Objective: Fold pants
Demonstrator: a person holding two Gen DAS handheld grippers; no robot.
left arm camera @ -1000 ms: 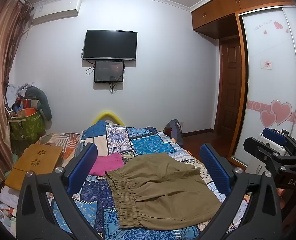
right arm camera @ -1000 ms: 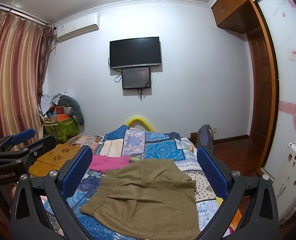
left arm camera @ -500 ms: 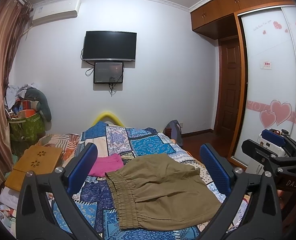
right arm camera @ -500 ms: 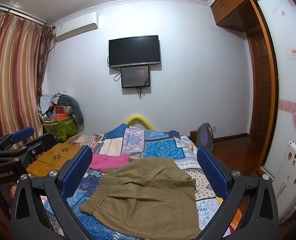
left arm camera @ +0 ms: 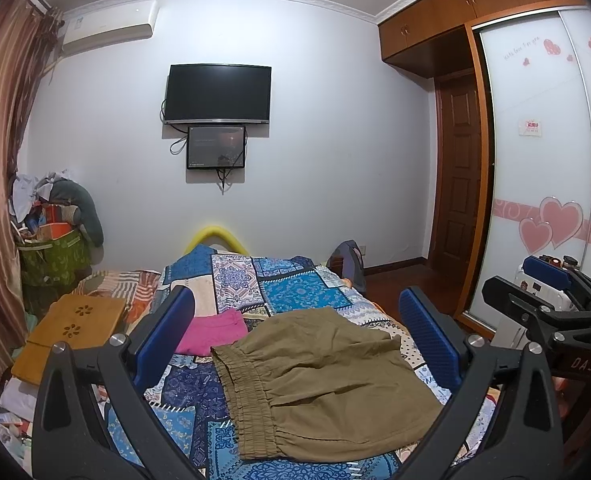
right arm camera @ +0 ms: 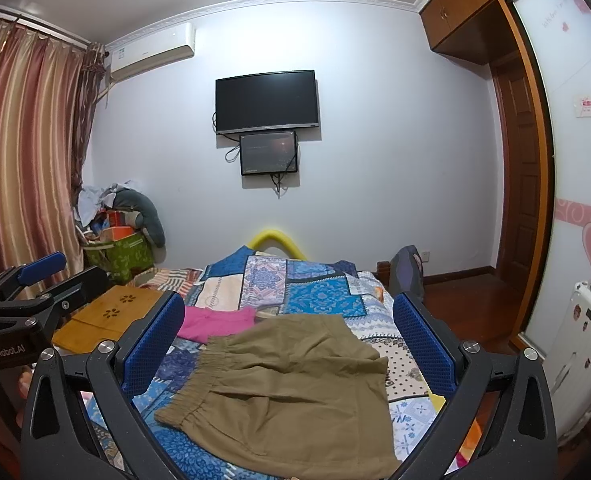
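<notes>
Left wrist view: the left tool (left arm camera: 295,336) hangs above the bed (left arm camera: 291,288) with its blue fingers (left arm camera: 167,332) spread wide and nothing between them. The pants (left arm camera: 327,380), olive with a gathered waistband on the left, lie flat on the patchwork quilt (left arm camera: 235,276), framed between the fingers and untouched. A pink cloth (left arm camera: 211,332) lies just beyond the waistband, on the quilt. To the far left a green basket (left arm camera: 55,256) is heaped with boxes and clothes, a grey cushion draped over its rim. A wooden board (left arm camera: 71,324) rests near the bed's left edge. The right tool (left arm camera: 551,292) shows at the right edge, its fingers parted and empty.

Right wrist view: the right tool (right arm camera: 287,340) is also wide open above the bed (right arm camera: 315,292), holding nothing. The pants (right arm camera: 291,388) lie between its fingers (right arm camera: 155,344), waistband toward the near left, legs toward the right. The pink cloth (right arm camera: 215,320) touches their far left corner. The green basket (right arm camera: 119,256), full to overflowing, stands by the curtain (right arm camera: 27,152). The left tool (right arm camera: 43,284) sits at the left edge, fingers apart.
</notes>
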